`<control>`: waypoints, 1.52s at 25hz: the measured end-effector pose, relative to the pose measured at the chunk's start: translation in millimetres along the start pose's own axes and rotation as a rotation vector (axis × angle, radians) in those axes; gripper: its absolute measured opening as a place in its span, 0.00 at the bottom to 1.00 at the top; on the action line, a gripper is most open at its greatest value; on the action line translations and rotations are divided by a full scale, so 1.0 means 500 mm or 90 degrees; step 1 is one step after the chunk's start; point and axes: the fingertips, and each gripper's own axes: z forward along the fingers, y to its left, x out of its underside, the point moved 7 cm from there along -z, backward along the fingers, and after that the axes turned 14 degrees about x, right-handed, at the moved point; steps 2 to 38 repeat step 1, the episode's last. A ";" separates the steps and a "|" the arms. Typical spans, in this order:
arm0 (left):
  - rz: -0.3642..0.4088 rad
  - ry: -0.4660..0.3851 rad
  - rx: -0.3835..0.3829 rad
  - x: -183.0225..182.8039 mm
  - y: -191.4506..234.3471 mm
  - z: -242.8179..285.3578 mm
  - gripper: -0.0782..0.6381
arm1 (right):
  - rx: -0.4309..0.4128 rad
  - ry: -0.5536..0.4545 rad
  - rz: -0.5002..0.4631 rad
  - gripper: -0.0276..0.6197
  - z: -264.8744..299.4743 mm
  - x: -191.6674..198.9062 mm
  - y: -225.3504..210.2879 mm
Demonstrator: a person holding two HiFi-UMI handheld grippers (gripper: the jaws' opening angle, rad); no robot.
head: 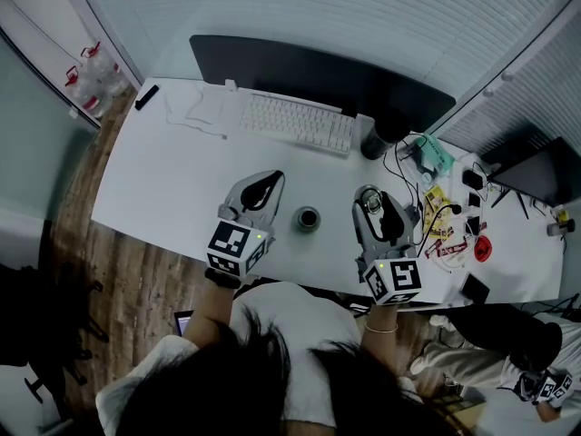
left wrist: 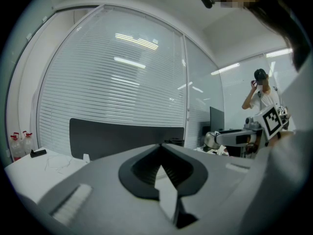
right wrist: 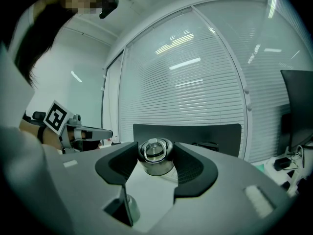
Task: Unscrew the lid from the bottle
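desk (head: 172, 189) with bottle (head: 309, 218), keyboard (head: 298, 123), monitor (head: 318, 71), blinds (head: 318, 7), wood floor (head: 109, 262)

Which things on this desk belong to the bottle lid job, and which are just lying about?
For the job: bottle, lid, right gripper, left gripper.
Lying about: keyboard, monitor, dark cup, cables.

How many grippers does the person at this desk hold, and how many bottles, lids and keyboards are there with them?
grippers: 2, the left gripper and the right gripper
bottle: 1
lid: 1, between the right gripper's fingers
keyboard: 1
total: 5
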 end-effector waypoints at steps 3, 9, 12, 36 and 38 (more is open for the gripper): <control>0.000 0.001 -0.001 0.000 -0.002 0.002 0.19 | -0.001 0.001 0.001 0.40 0.000 0.000 -0.003; 0.000 0.001 -0.001 0.000 -0.002 0.002 0.19 | -0.001 0.001 0.001 0.40 0.000 0.000 -0.003; 0.000 0.001 -0.001 0.000 -0.002 0.002 0.19 | -0.001 0.001 0.001 0.40 0.000 0.000 -0.003; 0.000 0.001 -0.001 0.000 -0.002 0.002 0.19 | -0.001 0.001 0.001 0.40 0.000 0.000 -0.003; 0.000 0.001 -0.001 0.000 -0.002 0.002 0.19 | -0.001 0.001 0.001 0.40 0.000 0.000 -0.003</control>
